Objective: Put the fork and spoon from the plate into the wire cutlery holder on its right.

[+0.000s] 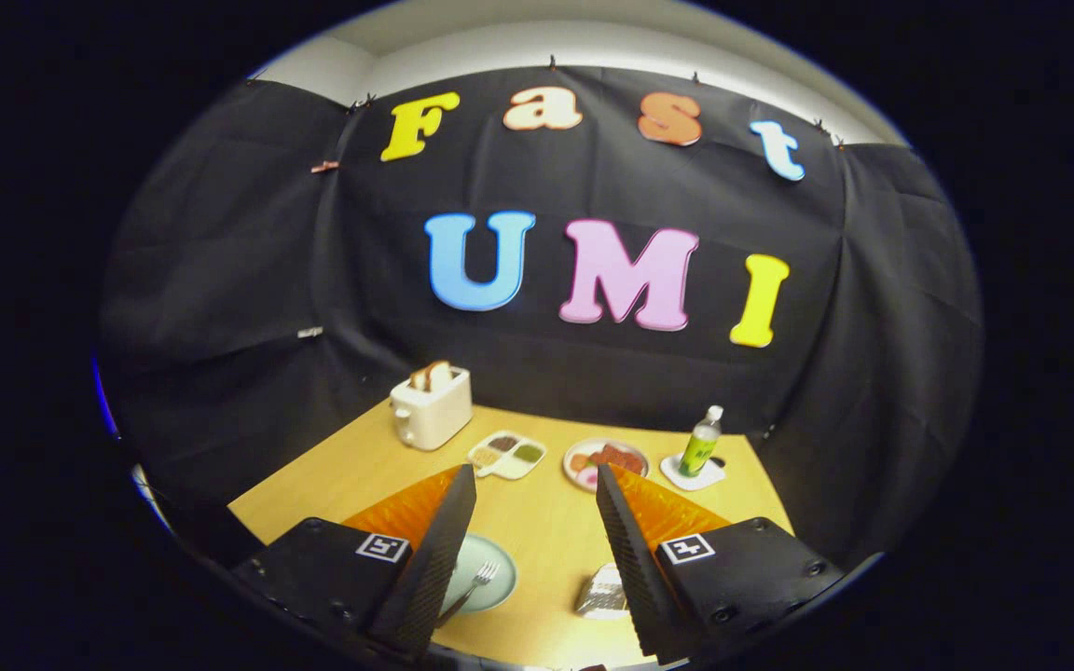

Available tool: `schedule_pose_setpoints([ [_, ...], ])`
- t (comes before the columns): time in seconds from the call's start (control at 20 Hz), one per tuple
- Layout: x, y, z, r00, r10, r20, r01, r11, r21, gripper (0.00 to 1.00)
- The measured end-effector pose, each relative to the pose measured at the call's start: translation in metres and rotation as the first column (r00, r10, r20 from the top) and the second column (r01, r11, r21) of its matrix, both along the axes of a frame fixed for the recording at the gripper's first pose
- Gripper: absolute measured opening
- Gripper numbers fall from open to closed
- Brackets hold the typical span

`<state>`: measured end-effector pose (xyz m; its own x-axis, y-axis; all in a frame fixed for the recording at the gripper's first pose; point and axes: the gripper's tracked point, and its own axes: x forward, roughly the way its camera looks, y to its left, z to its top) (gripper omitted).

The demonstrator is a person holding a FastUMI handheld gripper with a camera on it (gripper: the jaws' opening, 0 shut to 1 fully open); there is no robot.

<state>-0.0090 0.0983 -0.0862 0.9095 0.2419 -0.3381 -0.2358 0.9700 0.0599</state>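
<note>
The gripper [537, 522] hangs above the desk [546, 531] with its jaws apart and nothing between them. The plate [486, 573] lies on the near desk, below the left finger, partly hidden by it. The fork [474, 587] rests on the plate, tines toward the far right, handle running near-left under the finger. The spoon is probably hidden behind that finger. The wire cutlery holder [604, 593] stands to the right of the plate, beside the right finger. The coming move requires descent and a leftward shift. Farther off stand a toaster [432, 406], a divided dish [507, 456], a food plate [606, 463] and a bottle [701, 442].
</note>
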Motion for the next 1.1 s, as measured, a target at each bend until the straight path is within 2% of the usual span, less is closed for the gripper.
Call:
schedule_pose_setpoints([
  [0.15,-0.013,0.032,-0.056,0.981,0.054,-0.188,-0.055,0.998,0.002,0.82],
  [0.3,-0.025,0.055,-0.114,0.927,0.071,-0.367,-0.066,0.997,0.027,0.83],
  [0.45,-0.027,0.068,-0.166,0.874,0.061,-0.483,-0.061,0.998,0.016,0.82],
  [0.7,-0.027,0.084,-0.228,0.802,0.039,-0.597,-0.069,0.997,-0.028,0.8],
  [0.75,-0.024,0.088,-0.239,0.789,0.035,-0.613,-0.067,0.997,-0.03,0.76],
  [1.1,-0.016,0.096,-0.292,0.723,-0.013,-0.691,-0.074,0.993,-0.097,0.66],
])
